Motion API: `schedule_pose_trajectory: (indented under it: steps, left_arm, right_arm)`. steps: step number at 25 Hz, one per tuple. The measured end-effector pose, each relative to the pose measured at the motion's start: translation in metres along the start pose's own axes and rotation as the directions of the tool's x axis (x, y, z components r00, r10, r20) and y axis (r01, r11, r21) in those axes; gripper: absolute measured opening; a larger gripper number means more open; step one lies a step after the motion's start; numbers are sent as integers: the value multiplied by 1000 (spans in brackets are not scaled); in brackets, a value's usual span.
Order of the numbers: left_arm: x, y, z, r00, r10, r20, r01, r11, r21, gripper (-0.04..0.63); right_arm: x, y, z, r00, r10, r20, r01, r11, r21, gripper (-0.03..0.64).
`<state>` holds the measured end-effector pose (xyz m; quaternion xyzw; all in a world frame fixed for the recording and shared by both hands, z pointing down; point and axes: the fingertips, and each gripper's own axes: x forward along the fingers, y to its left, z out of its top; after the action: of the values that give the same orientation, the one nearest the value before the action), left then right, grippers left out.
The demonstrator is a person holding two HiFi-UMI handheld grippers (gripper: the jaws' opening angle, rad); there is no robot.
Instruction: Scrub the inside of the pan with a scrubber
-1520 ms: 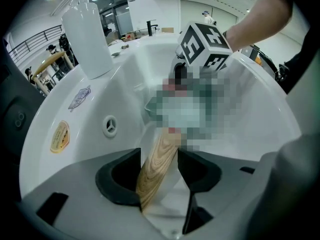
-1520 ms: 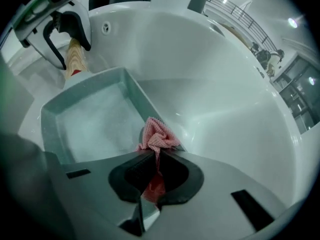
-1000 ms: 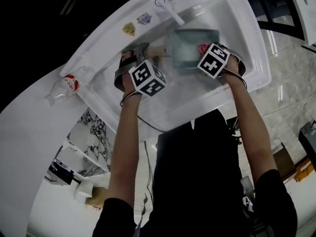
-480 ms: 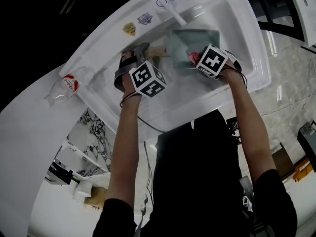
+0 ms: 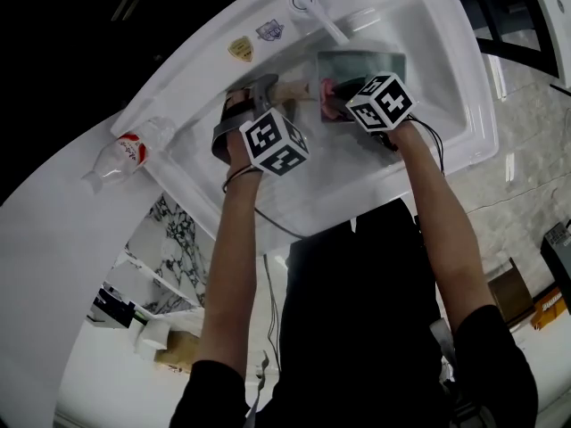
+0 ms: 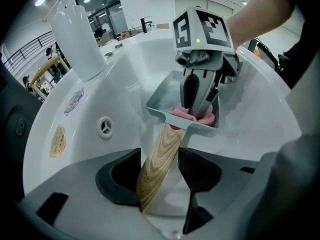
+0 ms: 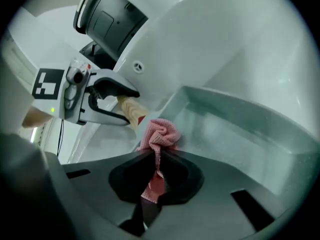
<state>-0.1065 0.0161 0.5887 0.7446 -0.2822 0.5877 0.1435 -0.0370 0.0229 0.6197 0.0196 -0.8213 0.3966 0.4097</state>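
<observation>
Firmly clenched, the right gripper (image 7: pixel 159 171) jaws pinch a pink mesh scrubber (image 7: pixel 161 134) inside the square pan (image 7: pixel 240 129) just ahead; the left gripper (image 6: pixel 160 176) jaws grasp its wooden handle (image 6: pixel 165 144).

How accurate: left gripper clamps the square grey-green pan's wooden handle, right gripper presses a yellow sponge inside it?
Only the sponge is wrong: the right gripper view shows the right gripper pinching a pink mesh cloth inside the square grey-green pan. The left gripper clamps its wooden handle.
</observation>
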Motion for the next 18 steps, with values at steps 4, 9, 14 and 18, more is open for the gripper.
schedule_pose_trajectory:
  steps: [4, 9, 14, 18]
  left_arm:
    - [0, 0, 0, 1000, -2, -3, 2, 1000, 0, 233]
    - [0, 1, 0, 1000, -1, -6, 1, 1000, -3, 233]
    - [0, 0, 0, 1000, -2, -5, 2, 1000, -4, 233]
    - [0, 0, 0, 1000, -3, -2, 3, 1000, -1, 233]
  right_arm:
    - [-6, -22, 29, 987, -85, 135, 81, 996, 34, 41]
    - [-22, -54, 52, 940, -284, 189, 298, 953, -51, 40]
    - [-35, -61, 41, 906, -397, 147, 422, 875, -236, 43]
    - [-27, -38, 21, 950, -302, 77, 307, 867, -392, 42]
